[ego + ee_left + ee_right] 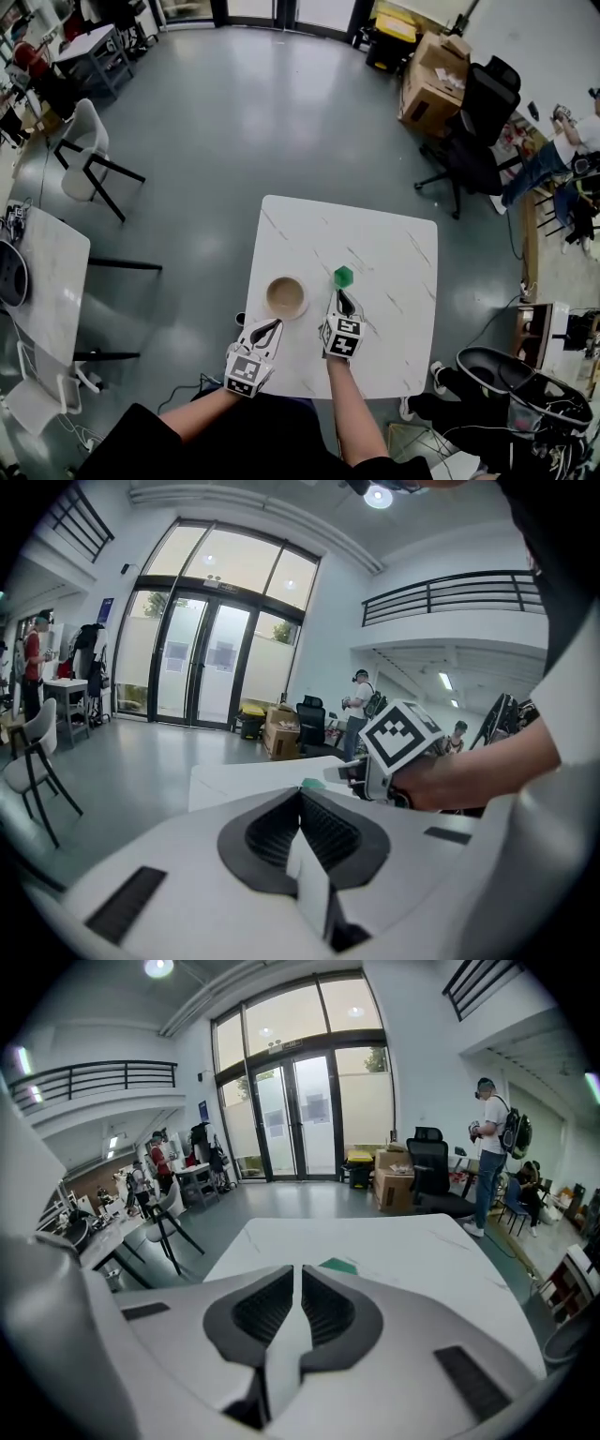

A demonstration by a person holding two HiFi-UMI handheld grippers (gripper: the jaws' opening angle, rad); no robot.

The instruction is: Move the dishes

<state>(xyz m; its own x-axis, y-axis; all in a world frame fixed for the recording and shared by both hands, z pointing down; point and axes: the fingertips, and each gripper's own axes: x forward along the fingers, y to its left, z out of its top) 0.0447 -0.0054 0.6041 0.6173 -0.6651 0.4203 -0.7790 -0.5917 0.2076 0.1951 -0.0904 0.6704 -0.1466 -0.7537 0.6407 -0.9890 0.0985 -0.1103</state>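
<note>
Head view: the bowl (pixel 286 297) sits by the desk's (pixel 394 244) left edge, just ahead of the left gripper (pixel 270 327). Left gripper view: fingers (pixel 272 832) pressed together, empty; spread them before reaching for the rim. Right gripper view: fingers (pixel 262 1312) nearly touching, empty.

The left gripper's (pixel 300 797) own body is blocking the bowl (pixel 286 297) just ahead of it, letting only a sliver of the green cube (pixel 312 783) peek past its jaws. The right gripper (pixel 298 1277) is likewise covering the cube's lower part. The bowl's inside is looking too small to tell.
</note>
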